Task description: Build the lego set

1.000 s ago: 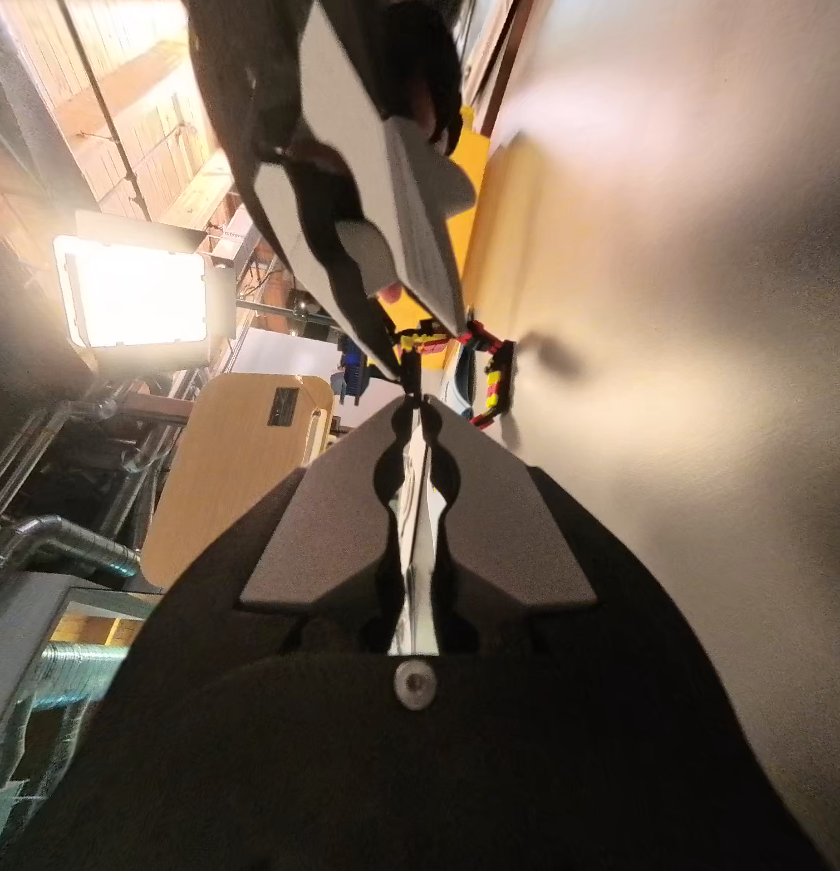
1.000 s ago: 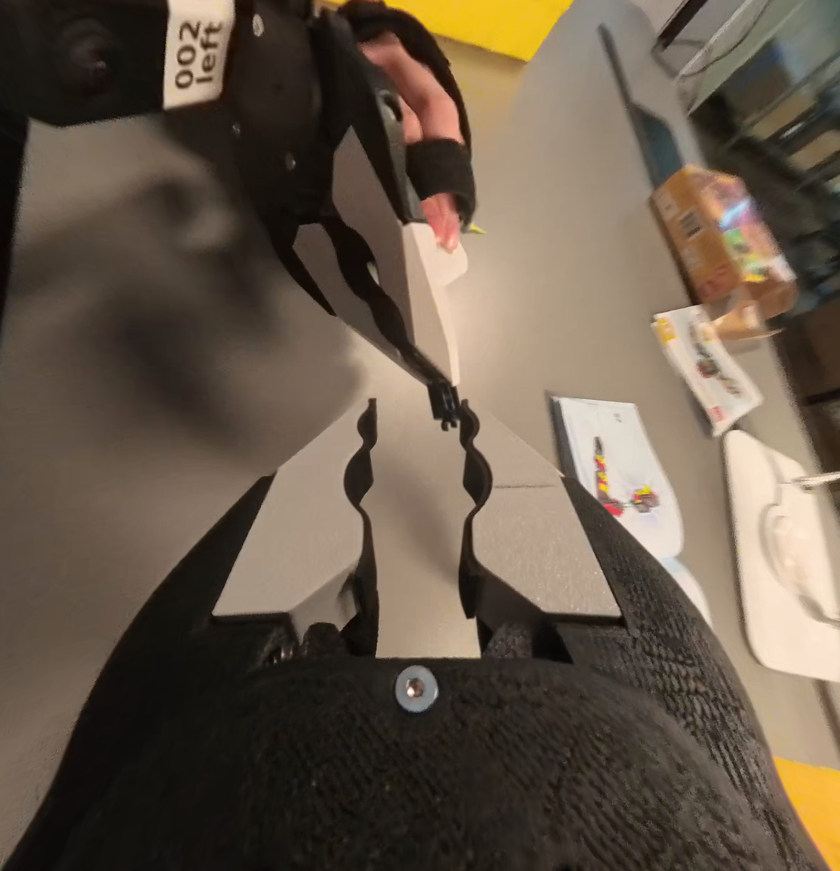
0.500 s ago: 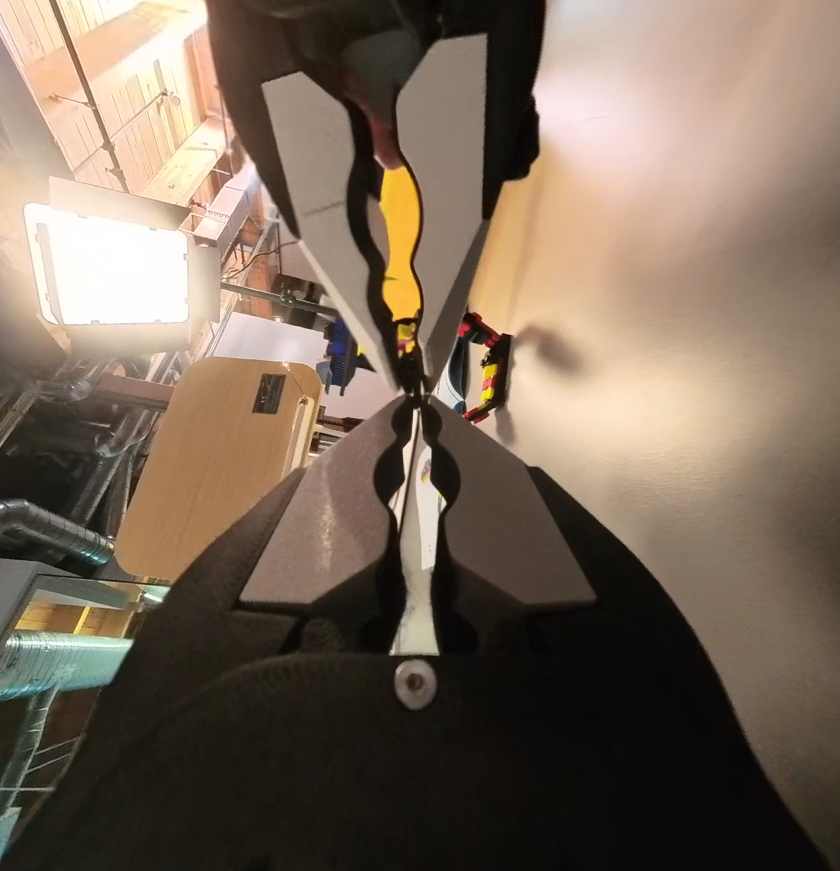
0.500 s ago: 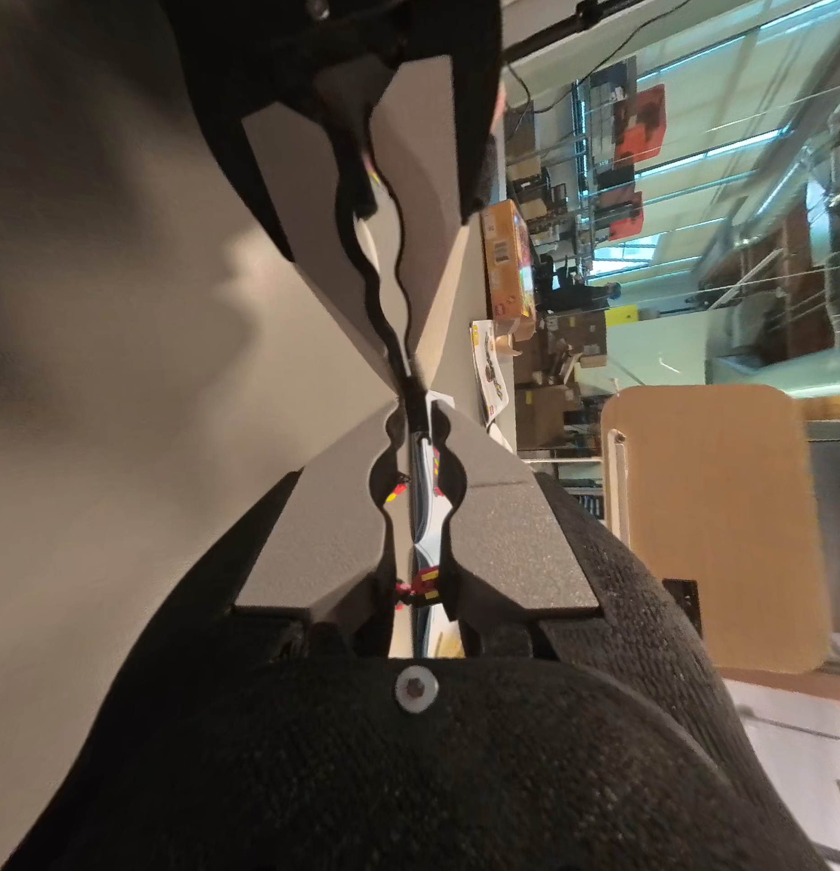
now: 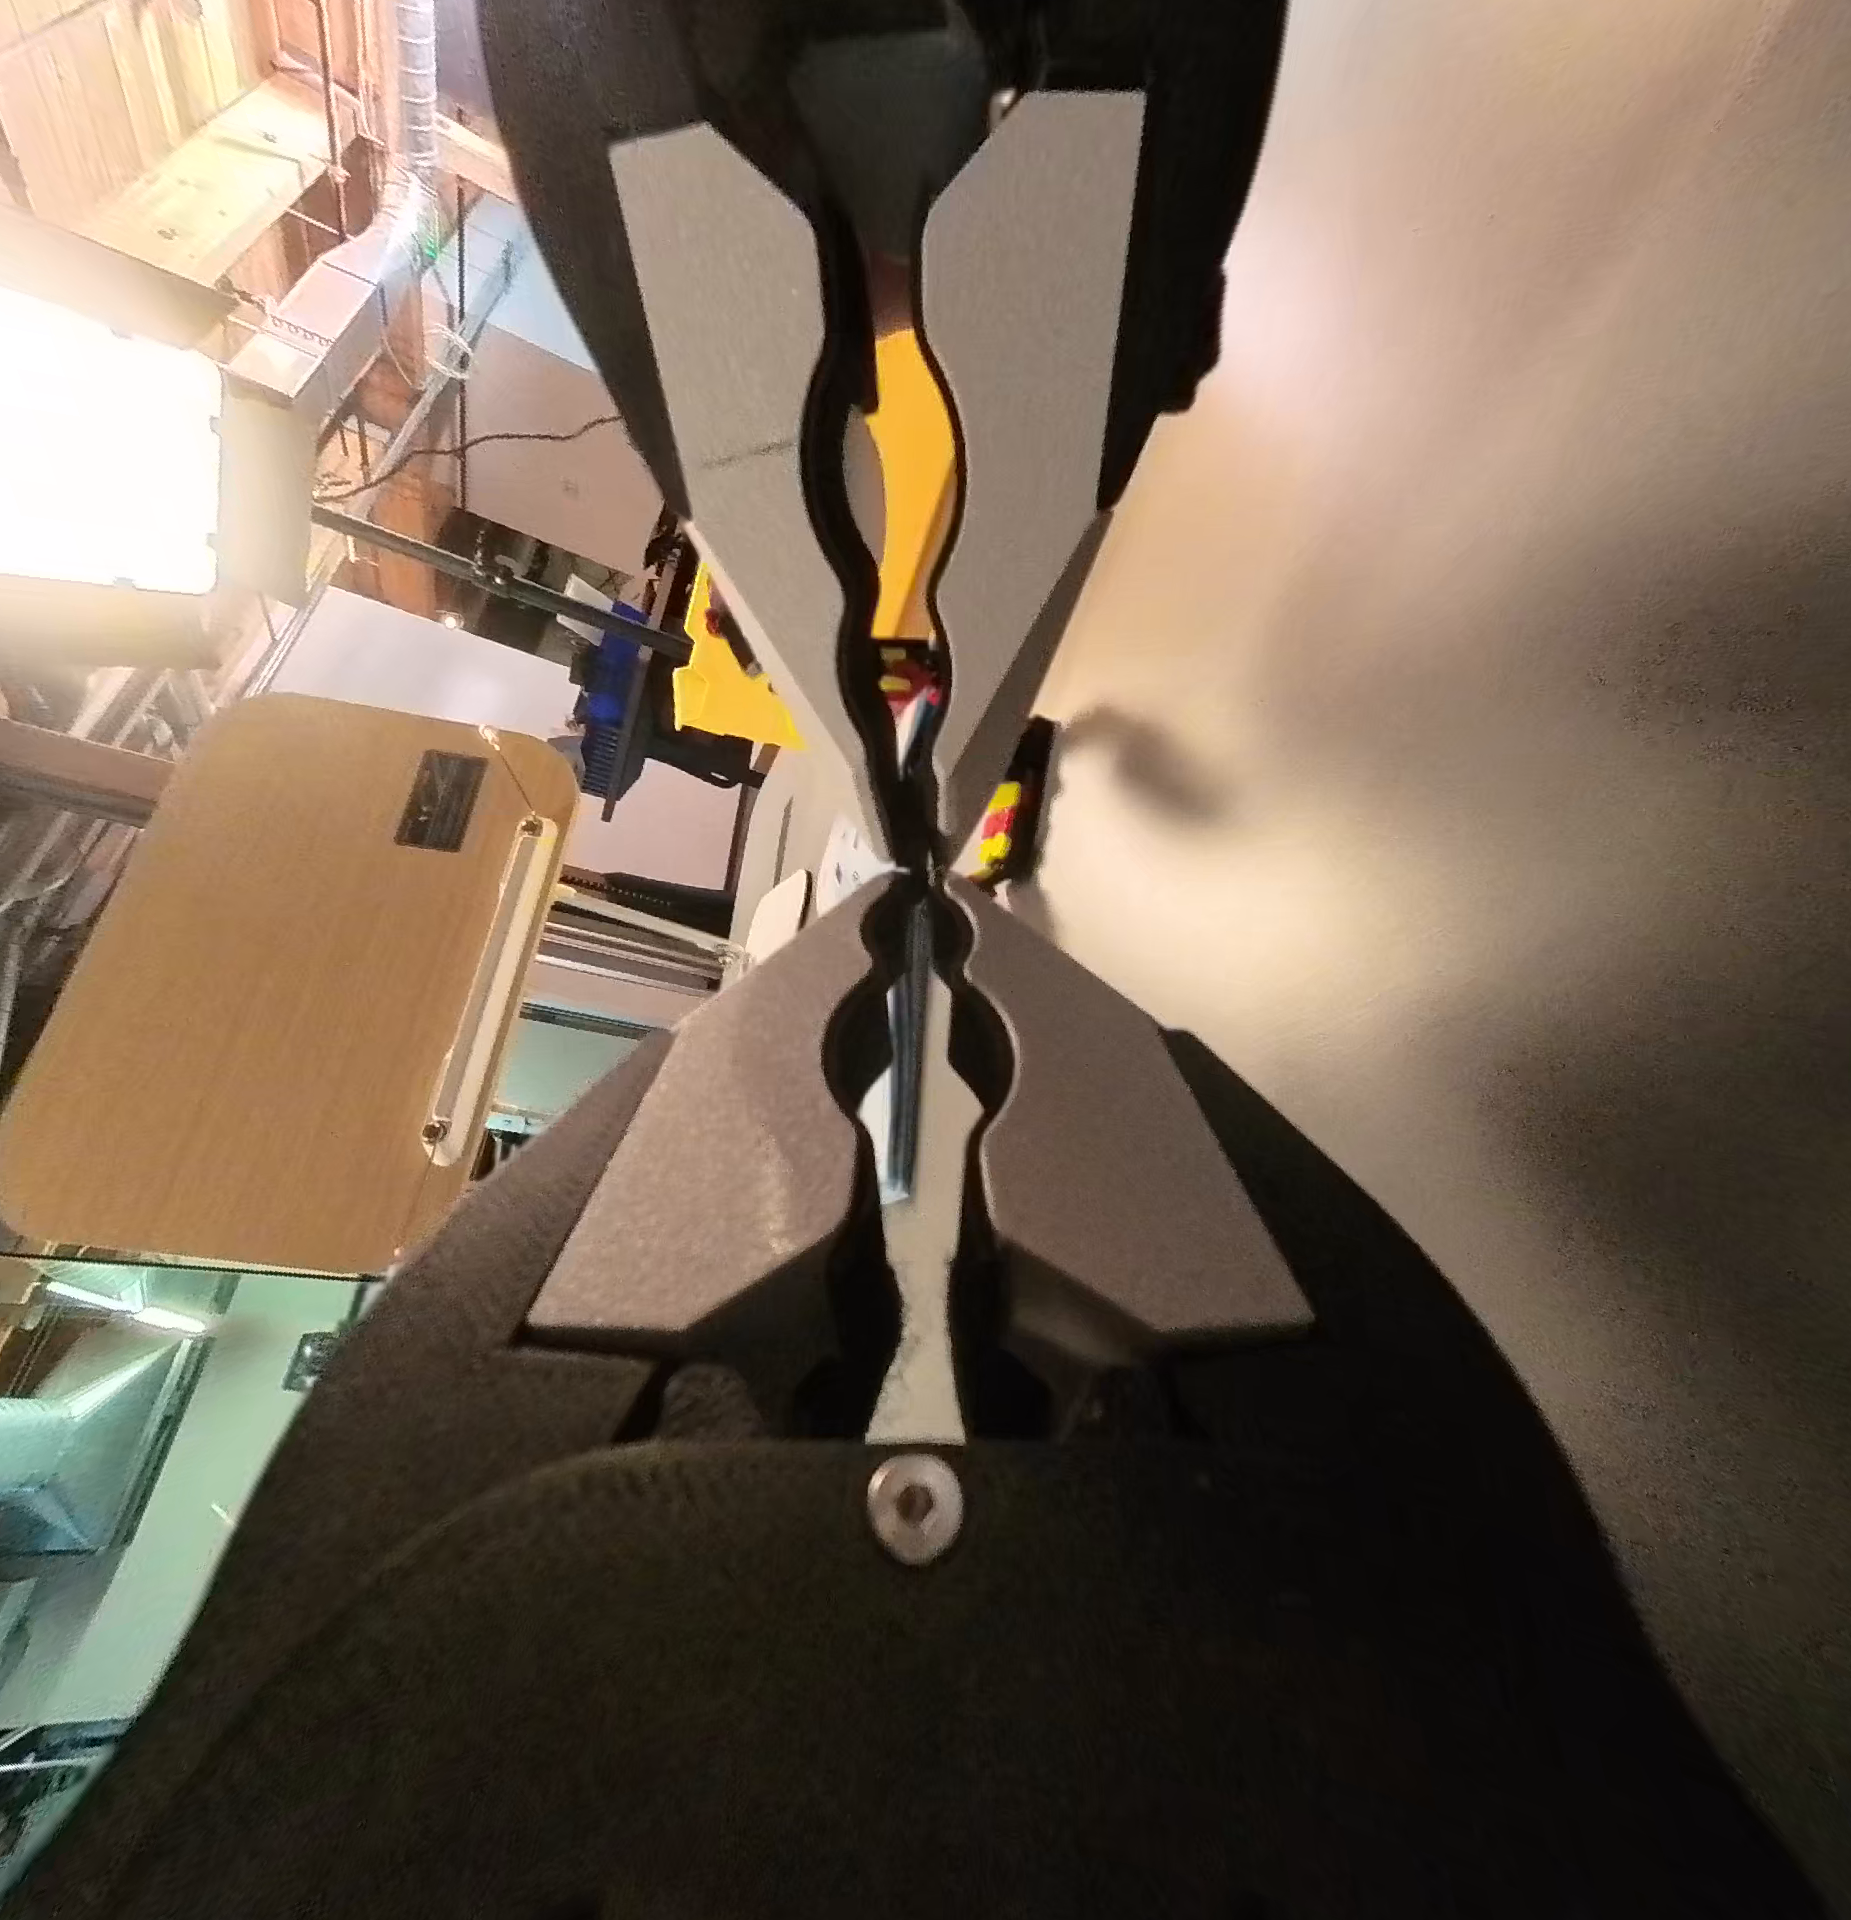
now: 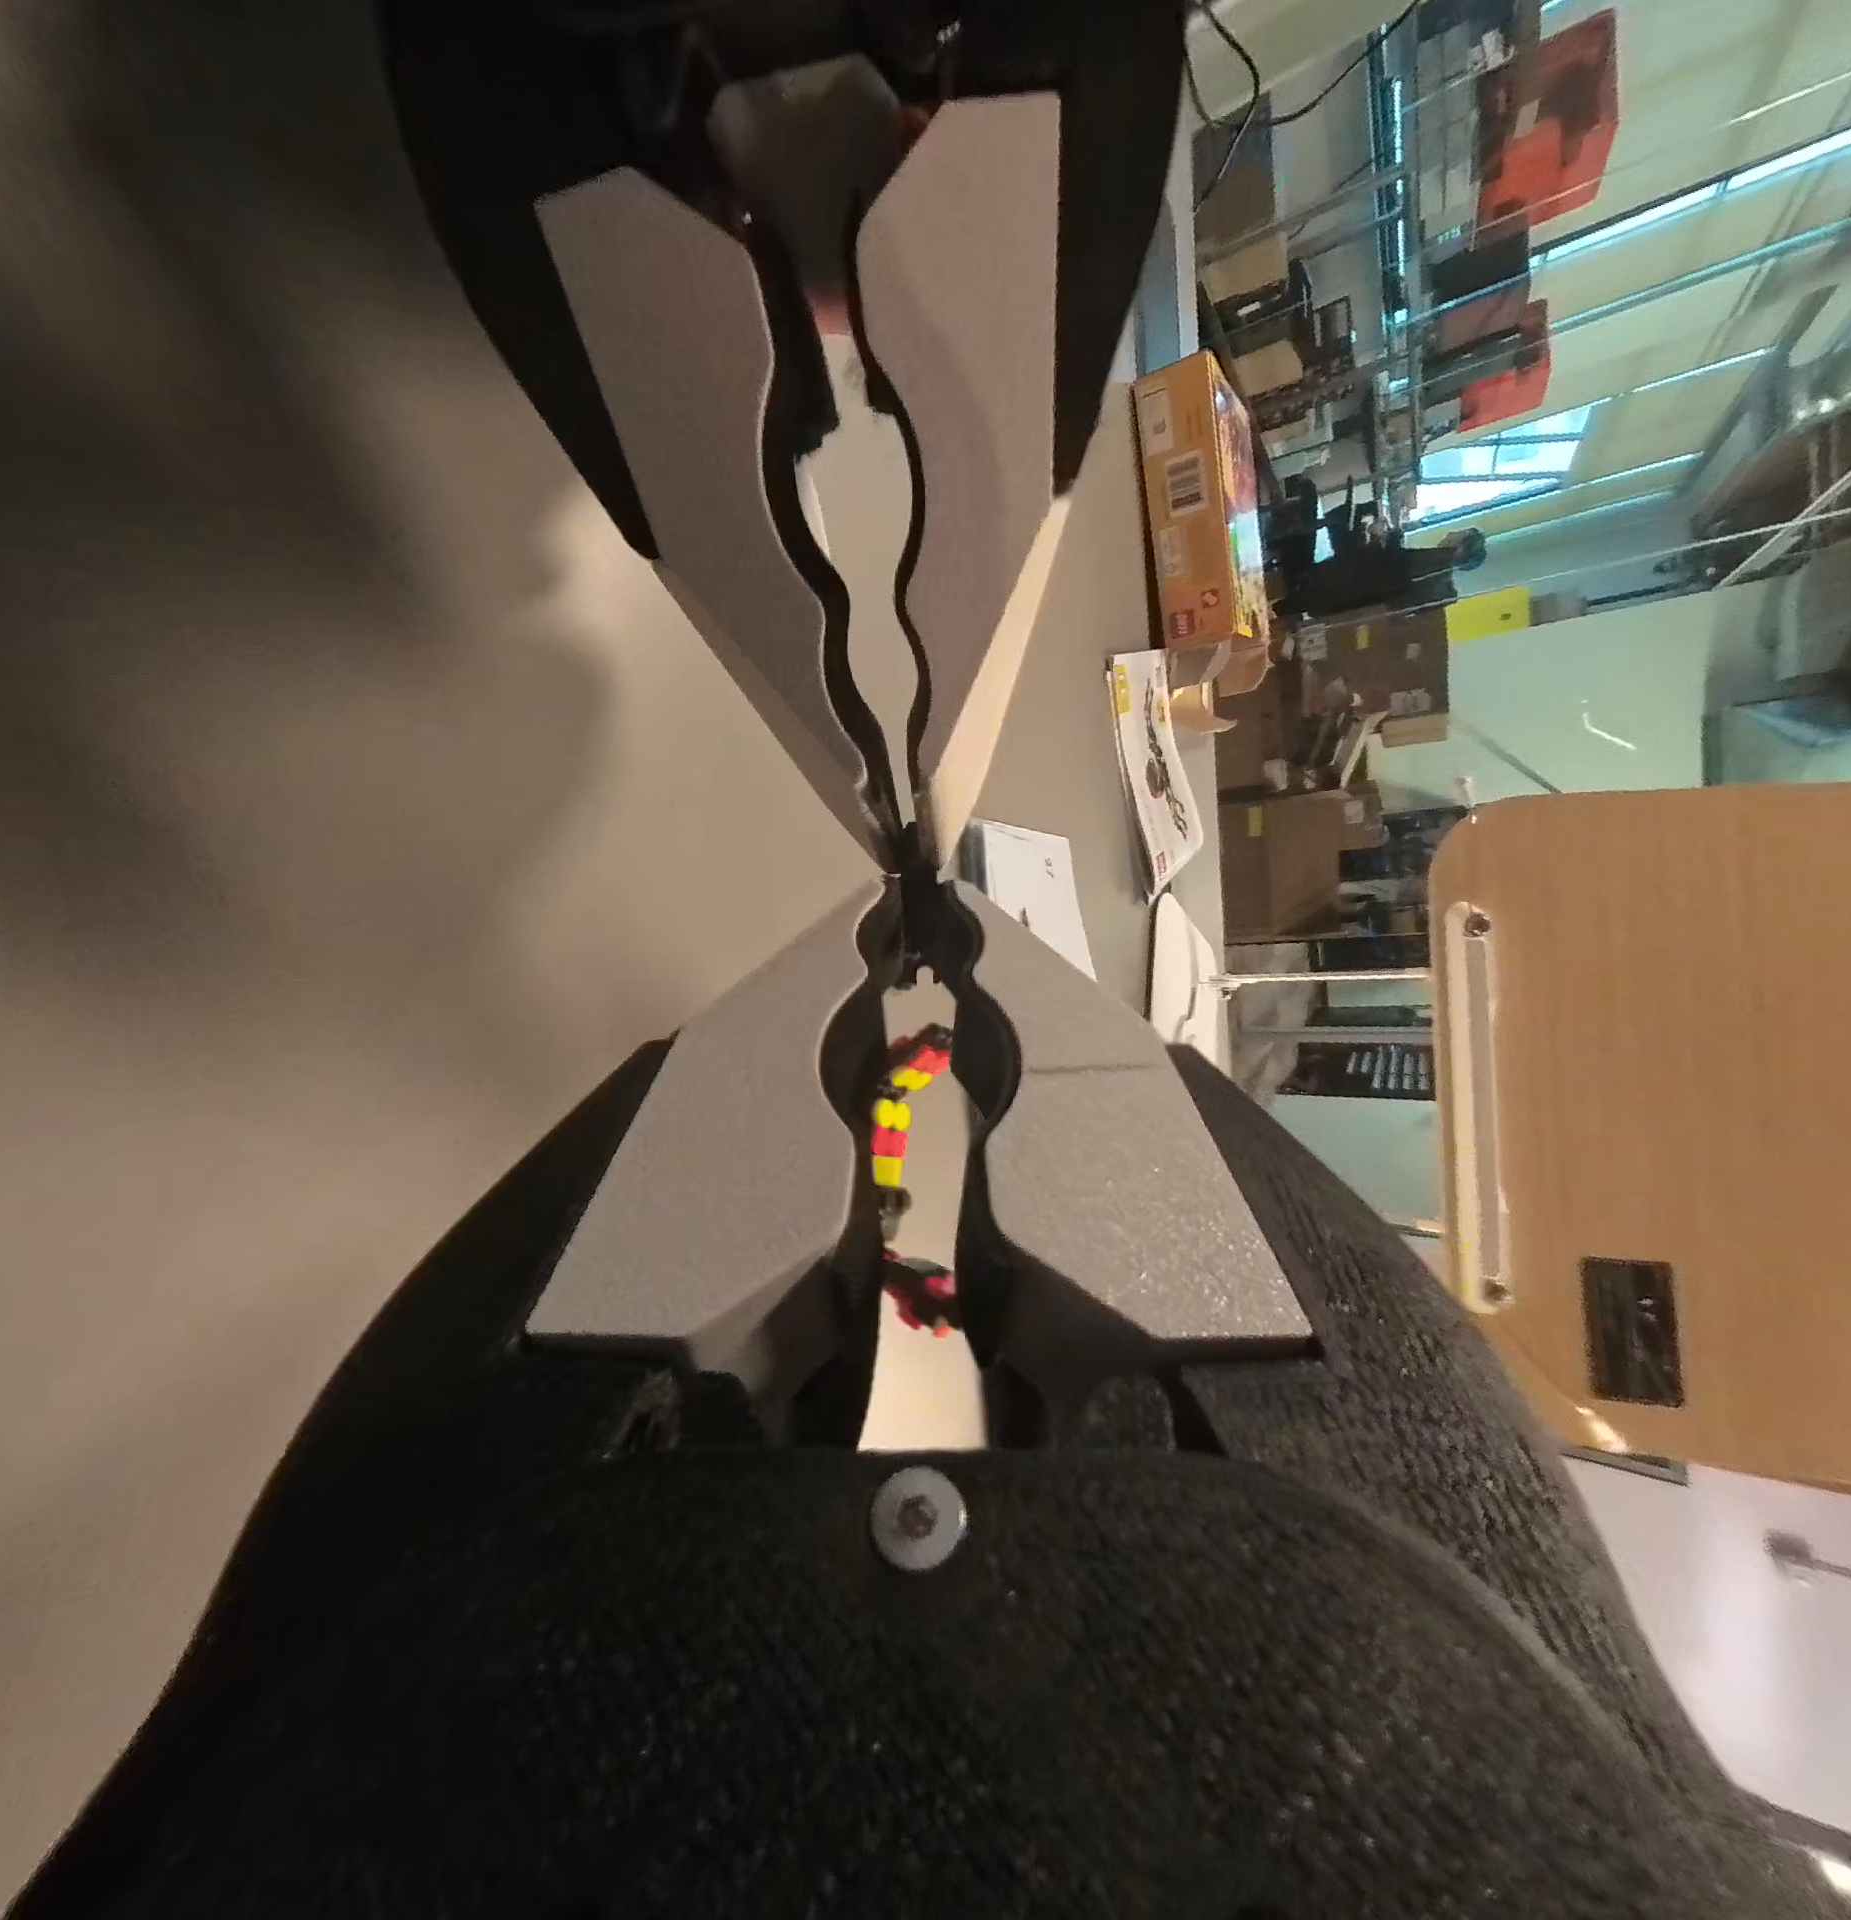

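Note:
My two grippers meet tip to tip above the grey table (image 6: 329, 831). My right gripper (image 6: 908, 896) is shut on a small black lego piece (image 6: 916, 920). My left gripper (image 6: 900, 826) comes in from above in that view and is shut on the same piece. In the left wrist view my left gripper (image 5: 919, 891) is at the bottom and the right gripper (image 5: 916, 847) points down at it. A red, yellow and black lego build (image 6: 893, 1132) lies on the table behind and shows through the gap between my right fingers. It also shows in the left wrist view (image 5: 1007, 826).
An orange box (image 6: 1201, 499), an instruction booklet (image 6: 1160, 769), an open white booklet (image 6: 1025, 883) and a white tray (image 6: 1186, 977) lie on the table's far side. A wooden chair back (image 6: 1669, 1122) stands beyond the table. A bright lamp (image 5: 79, 447) glares in the left wrist view. Only a small space, under 4 cm, lies between the two pairs of fingers.
My right gripper has swung round to face the left one and shut on the black piece that the left holds. It was open a second ago.

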A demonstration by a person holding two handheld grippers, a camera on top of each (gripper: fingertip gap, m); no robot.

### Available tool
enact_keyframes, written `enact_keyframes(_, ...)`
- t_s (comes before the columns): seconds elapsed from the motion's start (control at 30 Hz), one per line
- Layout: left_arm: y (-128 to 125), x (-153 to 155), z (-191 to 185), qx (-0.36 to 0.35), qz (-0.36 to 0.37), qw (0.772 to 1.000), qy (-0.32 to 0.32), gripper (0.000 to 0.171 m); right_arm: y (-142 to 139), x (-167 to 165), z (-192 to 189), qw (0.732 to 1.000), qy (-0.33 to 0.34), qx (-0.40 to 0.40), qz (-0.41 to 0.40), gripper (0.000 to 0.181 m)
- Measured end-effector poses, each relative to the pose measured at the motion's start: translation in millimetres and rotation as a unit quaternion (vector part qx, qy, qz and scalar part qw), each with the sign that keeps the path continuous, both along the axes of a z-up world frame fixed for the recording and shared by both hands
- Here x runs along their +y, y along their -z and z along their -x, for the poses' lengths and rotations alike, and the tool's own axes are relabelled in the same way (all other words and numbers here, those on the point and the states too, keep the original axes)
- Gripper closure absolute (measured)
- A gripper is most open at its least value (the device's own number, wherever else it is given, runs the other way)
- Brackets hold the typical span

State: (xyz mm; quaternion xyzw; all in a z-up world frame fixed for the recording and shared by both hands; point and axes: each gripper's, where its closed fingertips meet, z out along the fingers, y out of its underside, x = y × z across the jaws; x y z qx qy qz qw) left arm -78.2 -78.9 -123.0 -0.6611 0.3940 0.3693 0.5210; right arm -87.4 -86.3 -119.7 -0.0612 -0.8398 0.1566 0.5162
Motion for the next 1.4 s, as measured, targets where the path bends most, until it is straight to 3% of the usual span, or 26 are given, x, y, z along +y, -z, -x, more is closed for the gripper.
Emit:
enact_keyframes(0.1,-4,1,4,-0.018,-0.009,1.0,-0.006,0.17,-5,3,5,0.995,0.025,0.005,0.098,0.173)
enact_keyframes(0.13,-5,0,5,-0.024,-0.01,1.0,-0.007,0.171,-7,8,5,0.993,0.037,0.009,0.109,0.156)
enact_keyframes(0.2,-4,-1,7,-0.018,-0.01,1.0,-0.01,0.171,-4,16,4,0.992,0.054,0.005,0.116,0.144)
enact_keyframes(0.4,2,-5,5,0.026,0.0,1.0,-0.016,0.17,0,19,-4,0.99,0.062,0.03,0.12,0.144)
enact_keyframes(0.57,30,-19,-4,0.152,0.073,0.986,0.011,0.17,10,19,-17,0.988,0.052,0.032,0.143,0.143)
enact_keyframes(0.67,50,-27,-11,0.188,0.124,0.974,0.039,0.17,12,19,-21,0.986,0.037,0.044,0.157,0.144)
enact_keyframes(0.87,55,-42,-13,0.22,0.184,0.955,0.075,0.161,-4,31,-13,0.974,0.026,0.152,0.163,0.144)
enact_keyframes(1.0,42,-62,-8,0.151,0.201,0.967,0.053,0.132,-22,30,-16,0.962,0.018,0.2,0.186,0.144)
enact_keyframes(1.1,29,-77,5,0.09,0.182,0.979,-0.012,0.127,-27,32,-18,0.955,0.015,0.205,0.213,0.144)
enact_keyframes(1.2,7,-99,16,-0.005,0.119,0.987,-0.111,0.125,-34,34,-19,0.943,0.013,0.202,0.264,0.145)
enact_keyframes(1.27,-11,-120,18,-0.095,0.049,0.978,-0.177,0.124,-40,34,-20,0.933,0.006,0.198,0.302,0.146)
enact_keyframes(1.4,-38,-180,3,-0.231,-0.091,0.932,-0.264,0.117,-51,19,-24,0.908,-0.034,0.183,0.375,0.148)
